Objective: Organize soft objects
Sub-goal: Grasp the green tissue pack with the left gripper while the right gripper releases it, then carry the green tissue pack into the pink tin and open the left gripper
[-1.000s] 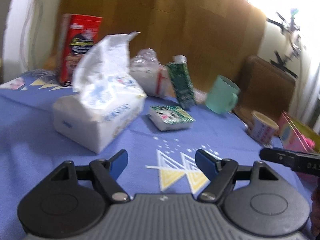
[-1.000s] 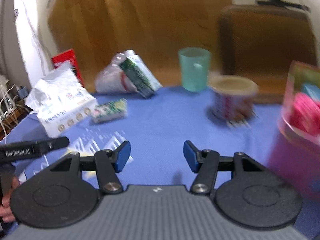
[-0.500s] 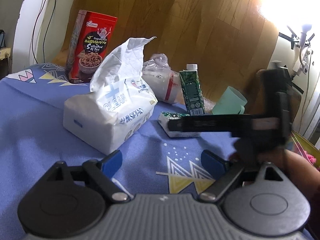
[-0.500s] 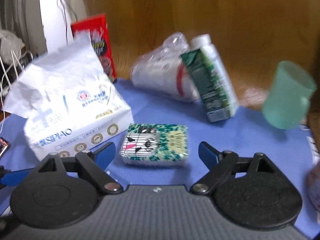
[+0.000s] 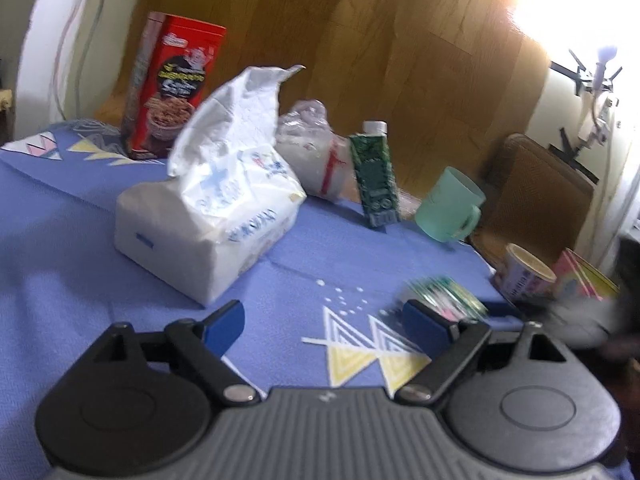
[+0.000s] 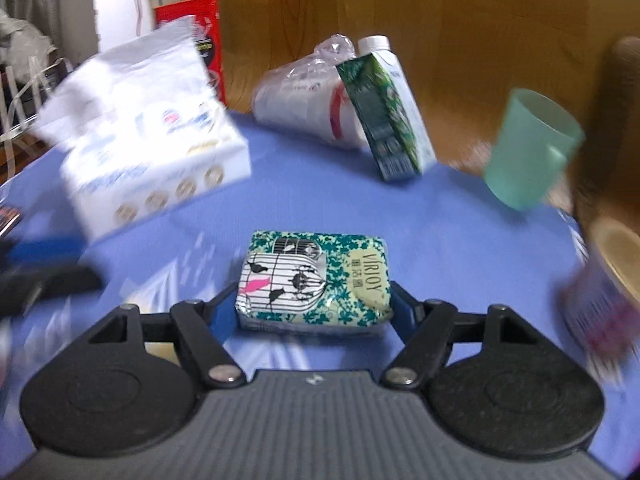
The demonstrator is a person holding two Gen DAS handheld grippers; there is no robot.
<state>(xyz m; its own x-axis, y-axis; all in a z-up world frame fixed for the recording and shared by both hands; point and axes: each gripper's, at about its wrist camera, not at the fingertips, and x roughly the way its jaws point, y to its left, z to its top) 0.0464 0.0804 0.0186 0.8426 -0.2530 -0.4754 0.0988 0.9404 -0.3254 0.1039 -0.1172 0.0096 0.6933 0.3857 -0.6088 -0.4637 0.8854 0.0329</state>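
- Blue tablecloth (image 5: 72, 240) before a wooden wall.
- Right gripper (image 6: 314, 312), jaws just closing, clamps the tissue pack (image 6: 316, 280).
- Left gripper (image 5: 324, 322) gapes empty.
- Tissue bag (image 5: 212, 216) still unsorted; work looks barely begun.

Left gripper (image 5: 323, 322): grey ribbed centre plate w/ small pale mark at top edge, two round black discs at lower left & lower right of frame, each w/ recessed circle. Black linkage arms w/ triangular cut-outs, silver screw at each inner pivot, blue pads (image 5: 224, 320) on finger ends. Right gripper (image 6: 314, 312): same build, grey ribbed plate, black discs, silver screws, blue pads mostly hidden. Blurred black body of right gripper at right edge of left-wrist view.
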